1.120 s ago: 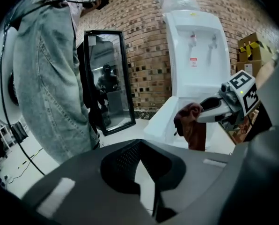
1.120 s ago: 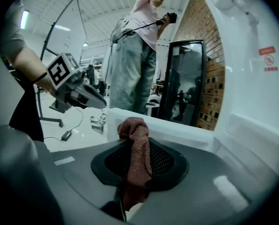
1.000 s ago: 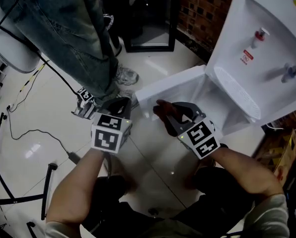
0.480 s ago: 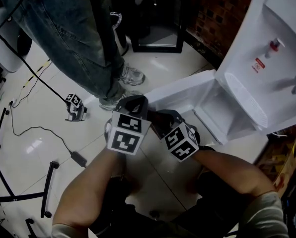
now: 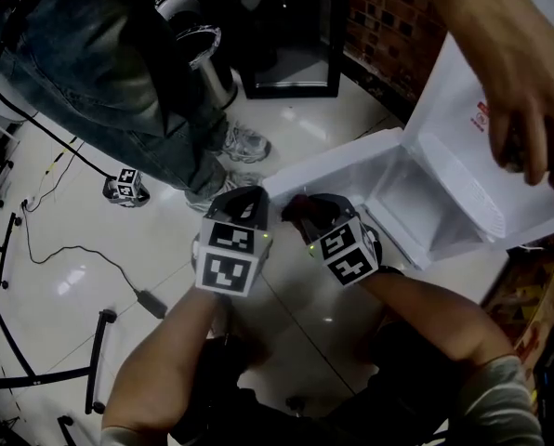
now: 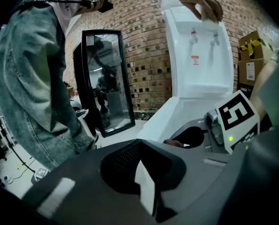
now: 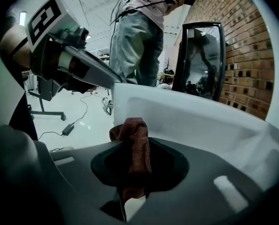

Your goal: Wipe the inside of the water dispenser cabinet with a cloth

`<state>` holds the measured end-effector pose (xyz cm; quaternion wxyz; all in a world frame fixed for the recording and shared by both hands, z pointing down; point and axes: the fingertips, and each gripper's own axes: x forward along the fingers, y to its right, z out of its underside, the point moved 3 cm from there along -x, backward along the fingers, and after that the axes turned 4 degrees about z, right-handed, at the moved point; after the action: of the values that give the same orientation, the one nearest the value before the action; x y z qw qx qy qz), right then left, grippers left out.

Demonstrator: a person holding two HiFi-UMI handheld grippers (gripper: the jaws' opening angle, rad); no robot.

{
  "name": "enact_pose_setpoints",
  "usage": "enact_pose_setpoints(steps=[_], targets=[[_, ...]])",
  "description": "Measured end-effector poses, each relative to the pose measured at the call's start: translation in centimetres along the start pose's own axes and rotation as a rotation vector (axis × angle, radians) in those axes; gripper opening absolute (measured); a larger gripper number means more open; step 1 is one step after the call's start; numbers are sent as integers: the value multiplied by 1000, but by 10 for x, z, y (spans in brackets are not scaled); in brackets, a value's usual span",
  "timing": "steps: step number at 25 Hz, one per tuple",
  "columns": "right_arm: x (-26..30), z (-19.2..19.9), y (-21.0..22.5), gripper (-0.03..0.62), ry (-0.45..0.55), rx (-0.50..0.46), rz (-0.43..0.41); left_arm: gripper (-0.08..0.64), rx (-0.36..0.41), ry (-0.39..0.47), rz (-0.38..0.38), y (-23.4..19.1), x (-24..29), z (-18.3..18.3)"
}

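cloth (image 7: 134, 142): reddish-brown, bunched, pinched between the fingers of the right gripper (image 7: 131, 170), which are closed narrow on it; a wad sticks up past the fingertips and a tail hangs below

in the head view the cloth (image 5: 298, 208) shows as a dark lump at the tip of the right gripper (image 5: 307, 214), just in front of the open cabinet door (image 5: 337, 159); whether it touches the door cannot be told

door is white and swung wide toward the person; in the right gripper view its panel (image 7: 191, 121) fills the space just beyond the cloth

cabinet interior (image 5: 409, 201) is white and lit, to the right of the cloth, in the base of the water dispenser (image 5: 463, 142)

left gripper (image 5: 244, 200) sits just beside the right one, to its left, fingers fully together with nothing between them; same in its own view, left gripper (image 6: 145, 177) closed and empty

both grippers angle downward, over the floor (image 5: 63, 249)

second person stands close behind: jeans (image 5: 91, 59), sneaker (image 5: 244, 142), and a hand (image 5: 523, 110) reaching to the front of the dispenser near the taps

brick wall (image 5: 384, 12) behind the dispenser; black-framed glass door (image 6: 104, 81) against it

on the glossy tiles, left: a small marker cube (image 5: 124, 185), a cable with a power brick (image 5: 148, 300)
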<state>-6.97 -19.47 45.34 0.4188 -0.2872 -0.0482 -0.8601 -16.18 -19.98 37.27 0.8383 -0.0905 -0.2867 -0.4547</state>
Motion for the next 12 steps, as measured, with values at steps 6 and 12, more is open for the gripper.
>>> enact_pose_setpoints(steps=[6, 12], targets=[[0, 17, 47, 97, -43, 94, 121, 0, -8, 1, -14, 0, 1, 0], [4, 28, 73, 97, -72, 178, 205, 0, -10, 12, -15, 1, -2, -4]])
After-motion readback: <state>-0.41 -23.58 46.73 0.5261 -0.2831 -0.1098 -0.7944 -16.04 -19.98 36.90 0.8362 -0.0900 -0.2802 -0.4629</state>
